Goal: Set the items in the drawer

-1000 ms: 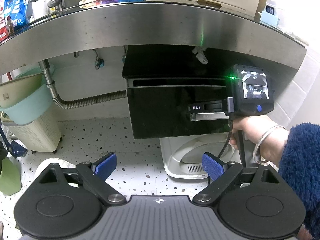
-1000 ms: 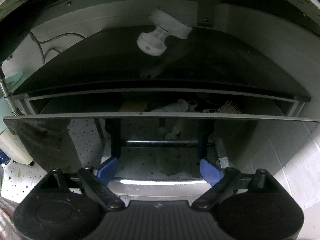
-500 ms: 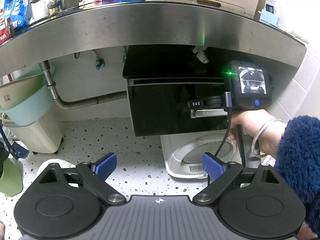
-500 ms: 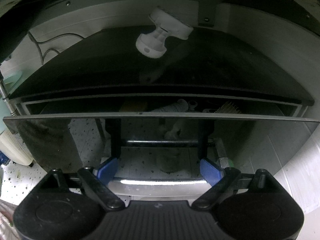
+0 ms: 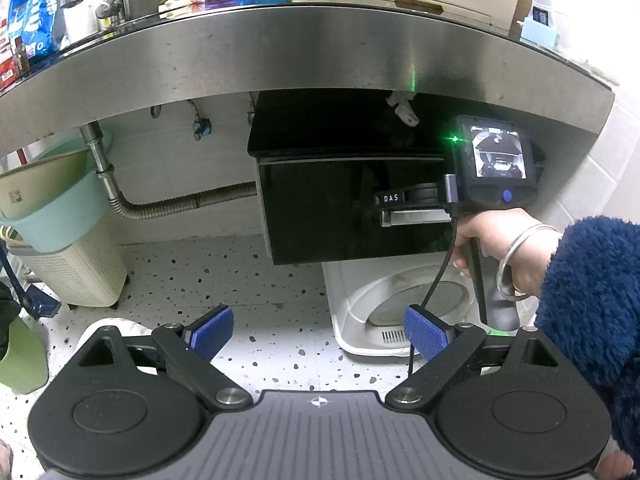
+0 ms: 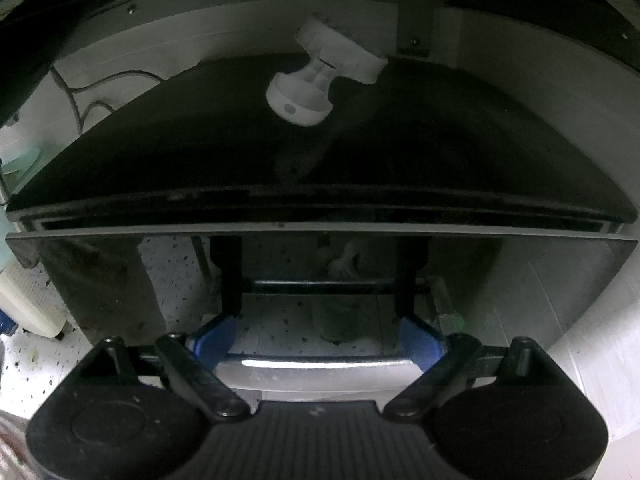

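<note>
We see the black drawer (image 5: 352, 208) at frame centre, nearly closed. Our right gripper (image 6: 316, 340) sits spread wide at its metal handle (image 6: 316, 364), gripping nothing; our left gripper (image 5: 320, 330) hangs wide open, empty.

The left claw (image 5: 318, 334) had black linkage arms with silver pivot screws, two round black discs, a ribbed grey body with a small crosshair mark, and blue textured pads (image 5: 424, 338). The right claw (image 6: 314, 340) looked alike. Its handle carried a lit screen, a blue button, a green light and a black cable. The person wore a fuzzy navy sleeve (image 5: 588, 304) and a silver bangle (image 5: 516, 256).
</note>
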The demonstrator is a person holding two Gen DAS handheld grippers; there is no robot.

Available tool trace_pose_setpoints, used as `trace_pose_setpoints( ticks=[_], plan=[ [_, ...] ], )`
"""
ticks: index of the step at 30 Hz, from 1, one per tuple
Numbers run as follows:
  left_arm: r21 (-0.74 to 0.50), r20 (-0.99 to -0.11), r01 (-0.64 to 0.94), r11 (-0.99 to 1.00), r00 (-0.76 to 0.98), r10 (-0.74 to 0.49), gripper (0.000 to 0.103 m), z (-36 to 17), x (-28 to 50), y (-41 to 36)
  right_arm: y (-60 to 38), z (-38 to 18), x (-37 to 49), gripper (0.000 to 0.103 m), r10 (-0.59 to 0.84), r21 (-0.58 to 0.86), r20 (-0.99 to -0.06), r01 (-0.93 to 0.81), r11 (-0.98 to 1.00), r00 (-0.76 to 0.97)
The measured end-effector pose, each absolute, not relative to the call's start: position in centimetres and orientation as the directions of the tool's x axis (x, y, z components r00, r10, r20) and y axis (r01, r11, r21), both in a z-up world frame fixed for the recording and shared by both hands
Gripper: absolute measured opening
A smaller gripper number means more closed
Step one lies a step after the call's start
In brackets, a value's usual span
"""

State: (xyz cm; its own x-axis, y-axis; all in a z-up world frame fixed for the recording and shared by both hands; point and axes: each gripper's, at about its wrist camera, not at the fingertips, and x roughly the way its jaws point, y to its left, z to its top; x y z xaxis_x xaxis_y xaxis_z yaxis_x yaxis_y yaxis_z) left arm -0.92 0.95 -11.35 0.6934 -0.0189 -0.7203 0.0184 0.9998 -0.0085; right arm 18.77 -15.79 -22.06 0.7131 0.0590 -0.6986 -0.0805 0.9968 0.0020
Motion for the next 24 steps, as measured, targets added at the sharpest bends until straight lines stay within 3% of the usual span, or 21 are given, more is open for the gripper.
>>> trace_pose_setpoints(
  ticks=[24],
  plan=[
    [-0.008, -0.750, 0.036, 0.999, 0.661, -0.030, 0.093, -12.2, -1.8, 0.0, -15.3, -22.0, 21.0, 0.090, 0.058, 0.003, -0.697, -0.078, 0.997, 0.715]
  ],
)
